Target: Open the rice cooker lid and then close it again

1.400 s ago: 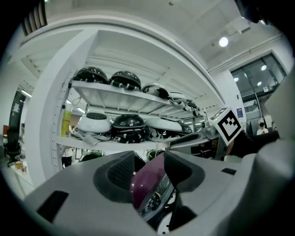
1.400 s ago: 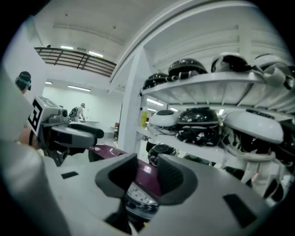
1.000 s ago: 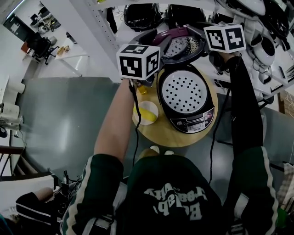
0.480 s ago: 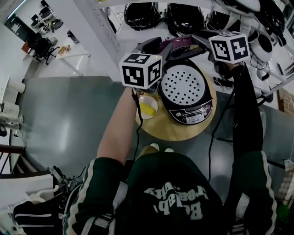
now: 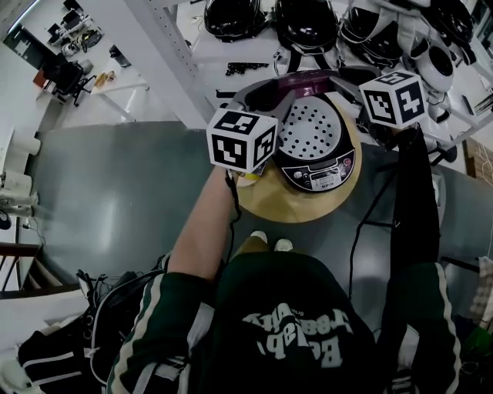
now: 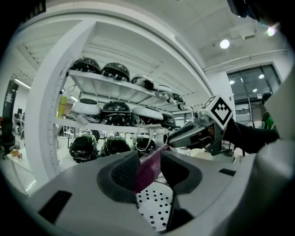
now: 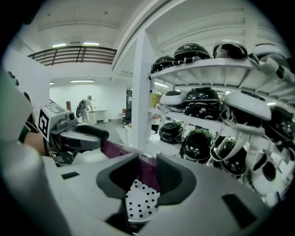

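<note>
A black rice cooker (image 5: 317, 161) stands on a round wooden table (image 5: 289, 206), with a white perforated plate (image 5: 314, 127) showing in its top. Its purple lid (image 5: 304, 79) hangs partly raised over the back of the cooker. My left gripper (image 6: 150, 168) holds the lid's rim (image 6: 146, 171) between its pads, and its jaws are closing. My right gripper (image 7: 147, 173) grips the same rim (image 7: 146, 174) from the other side, its jaws closing too. In the head view the marker cubes sit left (image 5: 241, 138) and right (image 5: 393, 98) of the cooker.
Shelves with several black and white helmets (image 5: 308, 19) stand right behind the table. A white shelf post (image 5: 158, 46) rises at the left. A white bowl with something yellow (image 5: 250, 178) peeks out under the left cube. The person's feet (image 5: 269, 243) are at the table's near edge.
The lid has come down lower over the cooker, and both grippers have sunk with it. The bowl is now mostly hidden behind the left cube.
</note>
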### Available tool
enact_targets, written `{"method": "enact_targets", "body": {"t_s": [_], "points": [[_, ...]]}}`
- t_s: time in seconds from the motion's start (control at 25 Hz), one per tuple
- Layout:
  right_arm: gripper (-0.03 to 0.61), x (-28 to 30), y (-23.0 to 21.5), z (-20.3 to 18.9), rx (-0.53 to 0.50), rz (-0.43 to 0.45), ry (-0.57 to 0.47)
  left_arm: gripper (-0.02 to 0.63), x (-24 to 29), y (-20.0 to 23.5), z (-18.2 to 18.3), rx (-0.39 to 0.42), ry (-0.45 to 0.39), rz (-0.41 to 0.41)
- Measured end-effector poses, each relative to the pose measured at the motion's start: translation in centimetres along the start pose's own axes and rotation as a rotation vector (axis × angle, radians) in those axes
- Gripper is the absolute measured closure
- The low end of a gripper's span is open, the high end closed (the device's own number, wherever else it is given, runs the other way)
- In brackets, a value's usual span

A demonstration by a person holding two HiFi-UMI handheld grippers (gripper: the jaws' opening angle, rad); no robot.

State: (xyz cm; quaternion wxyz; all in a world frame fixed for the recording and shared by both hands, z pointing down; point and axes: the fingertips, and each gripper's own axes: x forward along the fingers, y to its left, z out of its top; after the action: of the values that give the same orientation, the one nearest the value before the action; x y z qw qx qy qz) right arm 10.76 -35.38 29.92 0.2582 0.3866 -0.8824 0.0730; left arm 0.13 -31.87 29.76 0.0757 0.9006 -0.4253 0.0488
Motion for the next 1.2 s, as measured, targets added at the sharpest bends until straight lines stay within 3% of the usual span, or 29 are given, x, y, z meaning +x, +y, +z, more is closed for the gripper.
{"method": "enact_targets", "body": {"t_s": [0.4, 1.2], "points": [[0.456, -1.6, 2.5, -5.9, 0.033, -0.001, 0.003, 0.465, -0.8, -2.8, -5.2, -0.054, 0.062, -0.042], [0.468, -0.8, 5.3, -15.2, 0.243, 0.063, 0.052, 0.482, -1.1, -5.1, -14.1, -0.148, 0.194, -0.071]]}}
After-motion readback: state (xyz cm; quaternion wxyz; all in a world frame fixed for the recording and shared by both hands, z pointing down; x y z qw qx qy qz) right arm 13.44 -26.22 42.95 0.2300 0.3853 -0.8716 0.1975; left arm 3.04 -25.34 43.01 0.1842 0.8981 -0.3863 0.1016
